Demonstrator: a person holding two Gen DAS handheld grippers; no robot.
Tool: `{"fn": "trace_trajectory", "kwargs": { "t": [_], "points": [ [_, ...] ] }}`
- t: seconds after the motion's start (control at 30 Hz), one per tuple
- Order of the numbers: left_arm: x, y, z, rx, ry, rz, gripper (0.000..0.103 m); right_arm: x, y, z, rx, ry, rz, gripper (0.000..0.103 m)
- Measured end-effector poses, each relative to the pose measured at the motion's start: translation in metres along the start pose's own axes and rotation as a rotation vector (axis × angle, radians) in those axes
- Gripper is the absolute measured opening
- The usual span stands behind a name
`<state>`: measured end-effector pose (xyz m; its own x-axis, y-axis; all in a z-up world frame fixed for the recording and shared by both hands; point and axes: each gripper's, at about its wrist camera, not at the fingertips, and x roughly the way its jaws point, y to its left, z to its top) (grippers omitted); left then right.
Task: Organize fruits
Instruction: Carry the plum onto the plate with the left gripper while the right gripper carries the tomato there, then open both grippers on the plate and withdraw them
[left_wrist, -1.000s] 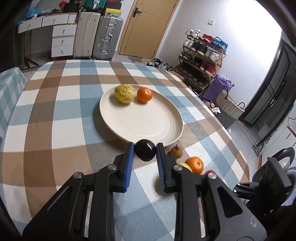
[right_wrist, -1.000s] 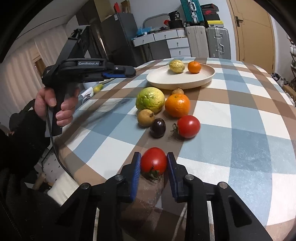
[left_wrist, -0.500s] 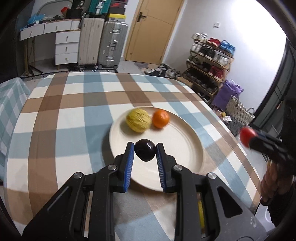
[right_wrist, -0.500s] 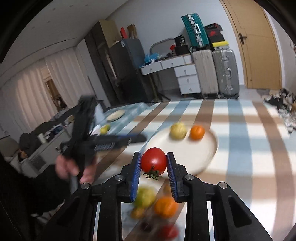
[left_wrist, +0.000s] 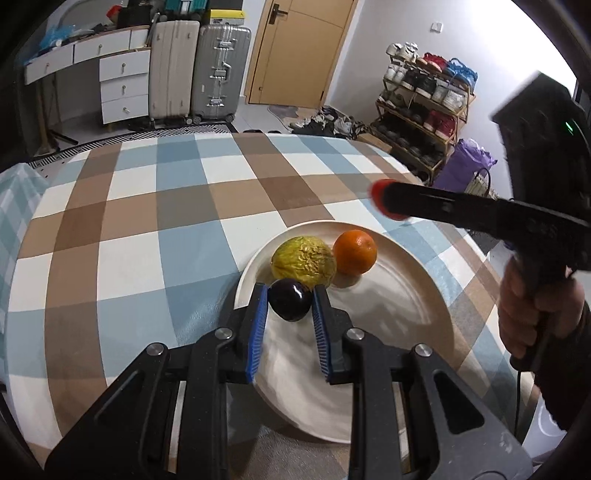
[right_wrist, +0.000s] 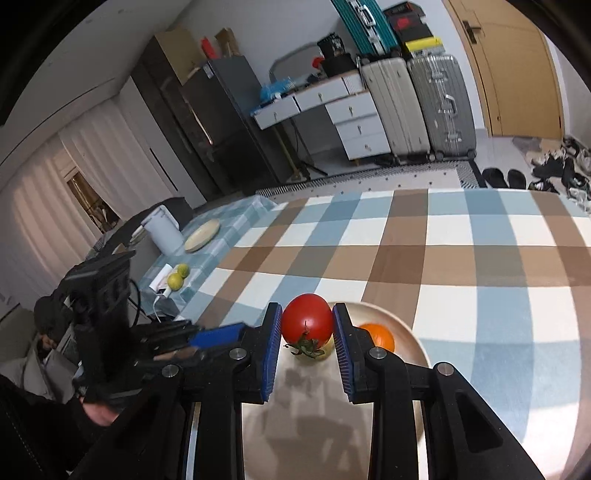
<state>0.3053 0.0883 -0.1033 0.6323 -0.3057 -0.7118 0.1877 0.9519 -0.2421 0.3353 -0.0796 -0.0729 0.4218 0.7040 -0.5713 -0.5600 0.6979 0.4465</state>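
In the left wrist view, the left gripper (left_wrist: 289, 303) holds a small dark purple round fruit (left_wrist: 289, 304) between its blue pads. The pads press on both sides of the fruit, so the tongs are closed just as wide as the fruit. The fruit hangs low over the near part of the big cream round plate (left_wrist: 406, 317). It looks like it is held there so it can be put down next to the other fruit. A bumpy yellow-green fruit (left_wrist: 303, 262) and a round orange (left_wrist: 354, 252) already lie on the plate, touching each other. The dark fruit is just in front of the bumpy one. The plate sits on the blue, brown and white checked tablecloth (left_wrist: 147, 221). At the right, the right gripper (left_wrist: 386, 199) reaches in above the far edge of the plate with something red at its tip.

In the right wrist view, the right gripper (right_wrist: 306, 328) holds a shiny red tomato with a green stem (right_wrist: 307, 325). Its blue pads squeeze the tomato from both sides, so these tongs are also closed on fruit. The tomato is up in the air over the plate (right_wrist: 410, 332), likely waiting its turn to go down. The orange (right_wrist: 380, 336) peeks out behind the right finger. The left gripper (right_wrist: 218, 336) shows low at the left, but its fruit is hidden here.
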Motion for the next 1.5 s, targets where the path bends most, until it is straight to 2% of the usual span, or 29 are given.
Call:
{"fn": "trace_trajectory", "kwargs": {
  "t": [0.07,0.27,0.63,0.67,0.7,0.73,0.8,0.83,0.9,1.07,1.17,1.23,1.3,1.37,1.43,1.5],
  "points": [
    [0.007,0.001,0.001,0.003,0.013,-0.004,0.022,0.017,-0.005,0.004,0.019,0.043,0.007,0.028],
    [0.017,0.004,0.000,0.002,0.030,-0.014,0.022,0.049,-0.016,0.001,0.032,0.109,-0.057,0.028],
    [0.020,0.004,-0.002,-0.010,0.039,-0.015,0.022,0.055,-0.013,-0.001,0.028,0.111,-0.099,0.029],
    [0.020,0.004,-0.003,-0.010,0.044,-0.012,0.022,0.054,-0.012,-0.001,0.024,0.108,-0.112,0.030],
    [0.019,0.004,-0.003,-0.011,0.042,-0.011,0.023,0.053,-0.011,-0.001,0.023,0.101,-0.119,0.036],
    [0.018,0.004,-0.003,-0.010,0.040,-0.008,0.026,0.051,-0.011,-0.001,0.025,0.093,-0.115,0.042],
    [0.014,0.002,-0.004,-0.007,0.031,0.014,0.033,0.046,-0.009,-0.001,0.020,0.077,-0.098,0.047],
    [0.011,0.002,-0.005,-0.008,0.025,0.021,0.040,0.043,-0.008,-0.001,0.013,0.072,-0.101,0.047],
    [0.004,0.002,-0.005,-0.015,0.016,0.035,0.046,0.034,-0.004,0.000,0.004,0.051,-0.105,0.047],
    [-0.021,-0.002,-0.009,-0.030,-0.022,0.075,0.053,-0.005,0.009,-0.004,0.000,-0.017,-0.097,0.050],
    [-0.043,-0.009,-0.013,-0.035,-0.055,0.102,0.063,-0.032,0.019,-0.013,-0.009,-0.056,-0.100,0.053],
    [-0.057,-0.014,-0.016,-0.040,-0.082,0.121,0.076,-0.049,0.025,-0.020,-0.012,-0.085,-0.100,0.060],
    [-0.073,-0.021,-0.021,-0.045,-0.115,0.135,0.080,-0.069,0.034,-0.030,-0.016,-0.123,-0.096,0.070],
    [-0.088,-0.031,-0.025,-0.041,-0.135,0.147,0.081,-0.086,0.044,-0.041,-0.034,-0.155,-0.096,0.076],
    [-0.101,-0.041,-0.029,-0.034,-0.150,0.163,0.082,-0.101,0.055,-0.052,-0.062,-0.182,-0.102,0.090],
    [-0.113,-0.052,-0.034,-0.021,-0.166,0.174,0.083,-0.117,0.067,-0.065,-0.091,-0.214,-0.105,0.094]
  ]
}}
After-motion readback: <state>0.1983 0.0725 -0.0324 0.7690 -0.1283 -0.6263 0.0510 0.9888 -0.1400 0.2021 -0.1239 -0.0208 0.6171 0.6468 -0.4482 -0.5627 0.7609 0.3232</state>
